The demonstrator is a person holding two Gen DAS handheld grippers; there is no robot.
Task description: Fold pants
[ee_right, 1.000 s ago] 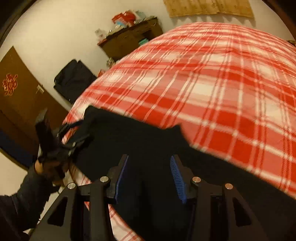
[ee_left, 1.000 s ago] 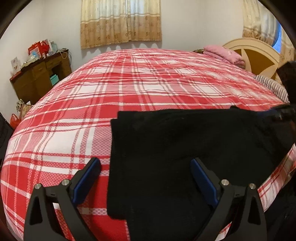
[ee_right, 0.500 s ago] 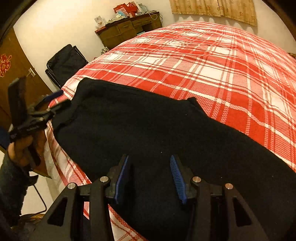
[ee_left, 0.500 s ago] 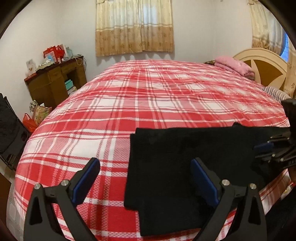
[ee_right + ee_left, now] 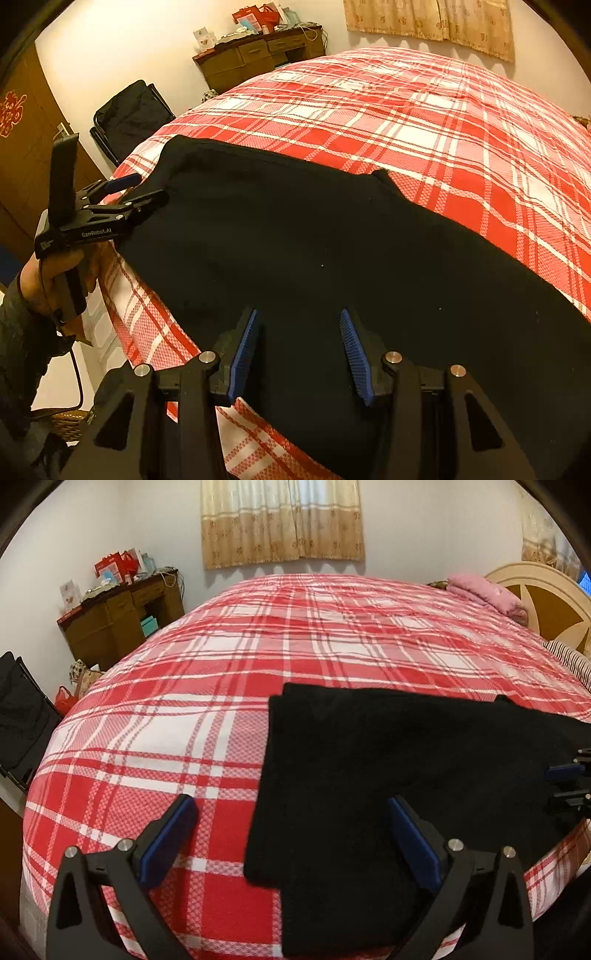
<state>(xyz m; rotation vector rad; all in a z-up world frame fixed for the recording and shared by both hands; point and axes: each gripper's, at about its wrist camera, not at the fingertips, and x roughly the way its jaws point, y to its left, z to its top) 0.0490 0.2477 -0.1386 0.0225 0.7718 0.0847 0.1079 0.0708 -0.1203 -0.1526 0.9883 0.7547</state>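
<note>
Black pants (image 5: 388,760) lie flat near the front edge of a bed with a red and white plaid cover (image 5: 258,657). They also show in the right wrist view (image 5: 314,251). My left gripper (image 5: 291,834) is wide open and empty, above the left end of the pants; it also shows from the right wrist view (image 5: 129,192), at the pants' left end. My right gripper (image 5: 297,350) is open and empty above the middle of the pants; it shows at the right edge of the left wrist view (image 5: 569,782).
A wooden desk (image 5: 110,624) with boxes stands by the far left wall. A black folding chair (image 5: 133,114) stands left of the bed. A pink folded blanket (image 5: 484,590) and a cream headboard (image 5: 543,594) are at the far right.
Both grippers have drawn back and up from the pants, so more of the bed and pants shows. The pants lie still. Both stay open.
</note>
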